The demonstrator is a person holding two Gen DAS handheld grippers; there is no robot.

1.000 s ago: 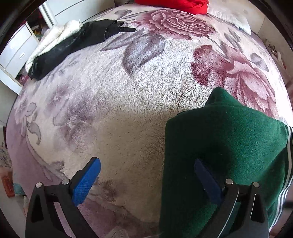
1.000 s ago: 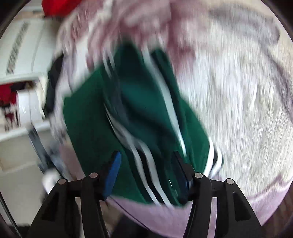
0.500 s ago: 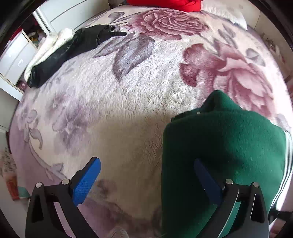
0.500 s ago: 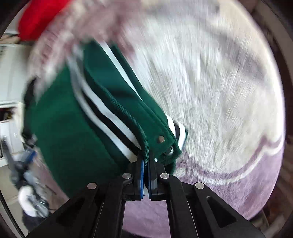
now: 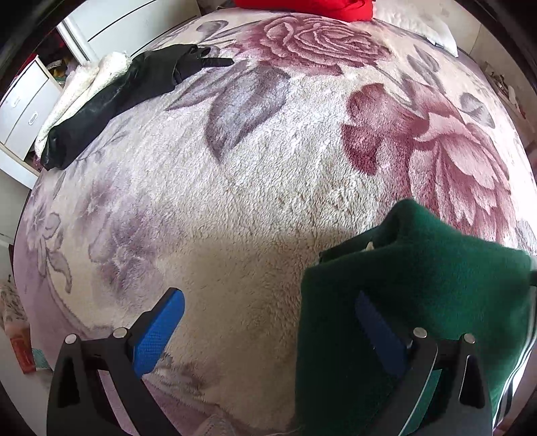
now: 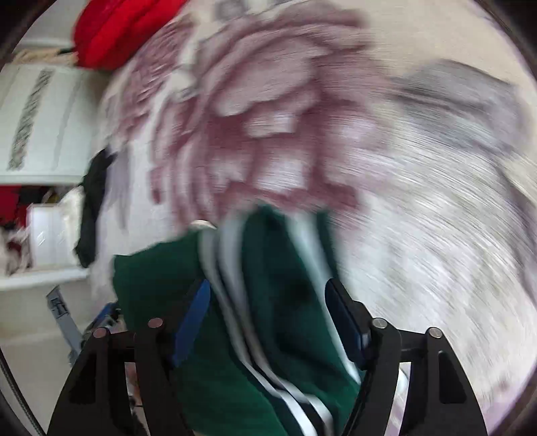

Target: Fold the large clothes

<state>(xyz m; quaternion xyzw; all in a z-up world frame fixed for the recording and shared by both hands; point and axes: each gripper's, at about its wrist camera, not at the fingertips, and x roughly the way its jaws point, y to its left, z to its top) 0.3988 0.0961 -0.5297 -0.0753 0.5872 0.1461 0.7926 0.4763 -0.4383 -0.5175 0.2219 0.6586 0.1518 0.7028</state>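
A dark green jacket with white stripes lies bunched on the floral fleece blanket, at the lower right of the left wrist view. My left gripper is open wide just above it. Its right finger hovers over the green cloth and its left finger over bare blanket. The right wrist view is blurred by motion. There my right gripper has its jaws apart and opening, with the striped green jacket bunched loosely between them.
A black garment lies on a white fluffy cloth at the bed's far left. Red clothing and a pillow are at the far end. White drawers stand beside the bed on the left.
Half a second ago my right gripper was shut on the jacket's striped hem; now its jaws stand apart and the view has swung. My left gripper drifted slightly across the blanket.
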